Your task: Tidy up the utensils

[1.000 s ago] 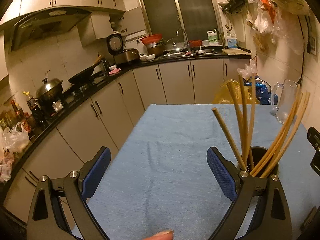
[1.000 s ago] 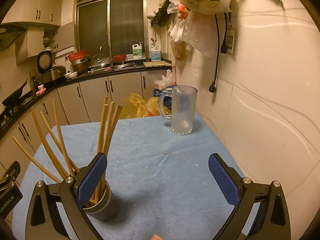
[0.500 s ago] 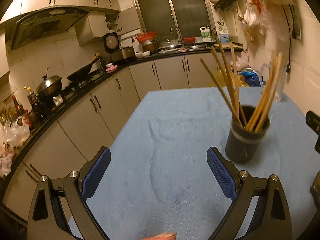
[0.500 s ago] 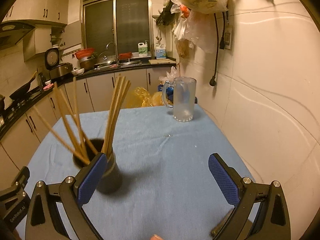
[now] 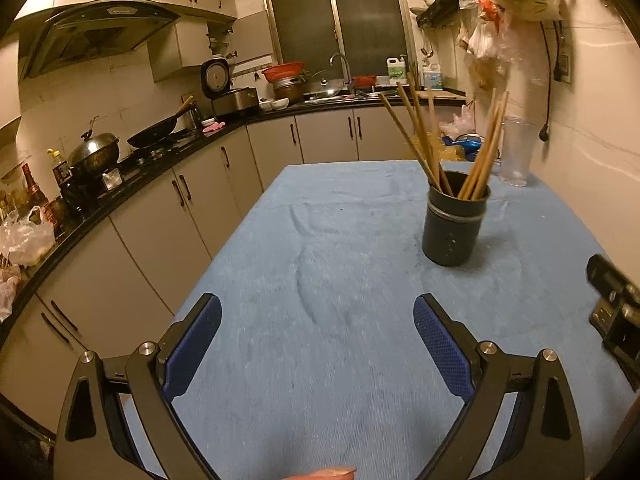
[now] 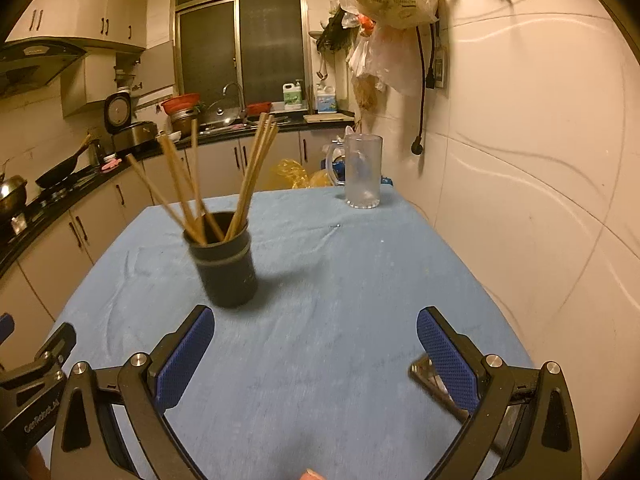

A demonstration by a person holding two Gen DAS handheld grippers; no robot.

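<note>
A dark round holder stands upright on the blue-clothed table with several wooden chopsticks leaning out of it. It also shows in the right wrist view, with its chopsticks. My left gripper is open and empty, well short of the holder and to its left. My right gripper is open and empty, short of the holder and to its right.
A clear glass mug stands at the table's far right by the wall. A flat dark object lies under my right gripper's right finger. Kitchen cabinets and a counter run along the left. The tiled wall bounds the table's right side.
Both grippers have drawn back from the holder. It was close between them one second ago and now stands farther off. Both jaws have stayed open.
</note>
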